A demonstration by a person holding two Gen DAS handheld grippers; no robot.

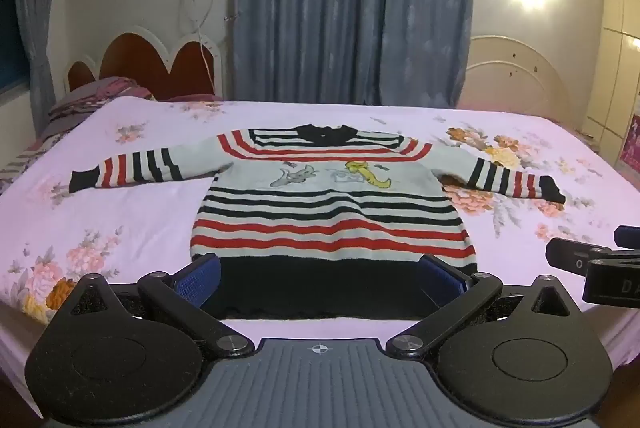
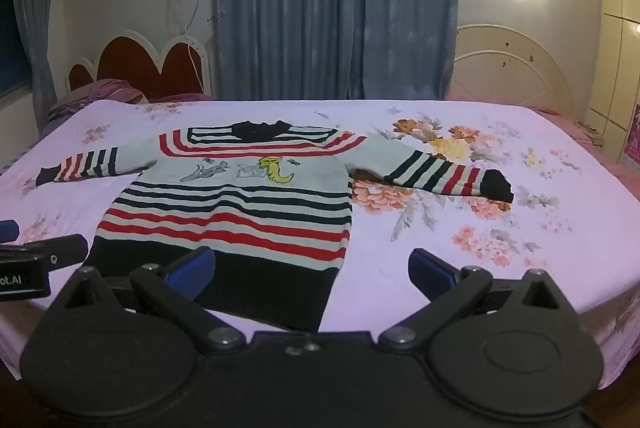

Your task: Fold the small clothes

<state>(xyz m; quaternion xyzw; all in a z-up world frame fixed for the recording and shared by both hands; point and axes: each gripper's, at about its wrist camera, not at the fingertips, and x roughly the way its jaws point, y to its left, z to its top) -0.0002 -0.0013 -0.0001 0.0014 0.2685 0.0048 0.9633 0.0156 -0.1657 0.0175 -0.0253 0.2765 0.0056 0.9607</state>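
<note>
Striped sweater point(image 1: 328, 203) lies flat, sleeves outspread, on the floral bedsheet point(image 1: 120, 228). Left gripper point(image 1: 320, 278) and right gripper point(image 2: 312, 272) hover at its black hem, both spread wide and grasping nothing.

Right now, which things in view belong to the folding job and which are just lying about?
Job:
- striped knit sweater, spread flat on the floral pink bedsheet
- left gripper, open
- right gripper, open

Lying about:
- purple bedding heap by the red headboard
- blue curtains
- white charger cable
</note>
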